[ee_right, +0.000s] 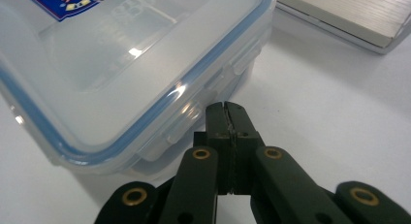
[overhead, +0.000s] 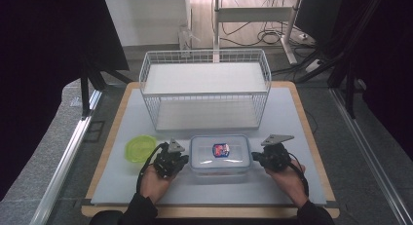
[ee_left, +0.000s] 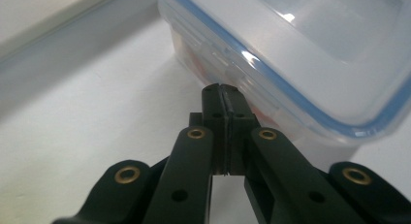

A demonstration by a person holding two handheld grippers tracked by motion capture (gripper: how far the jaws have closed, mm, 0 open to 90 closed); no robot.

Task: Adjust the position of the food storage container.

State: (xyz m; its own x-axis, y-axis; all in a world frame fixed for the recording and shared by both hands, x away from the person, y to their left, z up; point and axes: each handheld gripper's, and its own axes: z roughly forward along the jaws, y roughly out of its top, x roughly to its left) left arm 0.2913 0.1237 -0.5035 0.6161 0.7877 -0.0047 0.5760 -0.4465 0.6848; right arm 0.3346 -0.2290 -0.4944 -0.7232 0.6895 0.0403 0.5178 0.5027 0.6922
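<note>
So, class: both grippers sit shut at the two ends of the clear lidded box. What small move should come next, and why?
Probably press both inward together. The left gripper and right gripper are shut, tips at the end latches of the clear box, so an even squeeze from both ends could lift it toward the wire shelf.

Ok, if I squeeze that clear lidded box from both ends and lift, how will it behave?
The clear lidded box looks rigid, so it should hold shape. Its glossy walls may slip between the left gripper and right gripper, both shut. Being low and flat, it's unlikely to tip.
</note>
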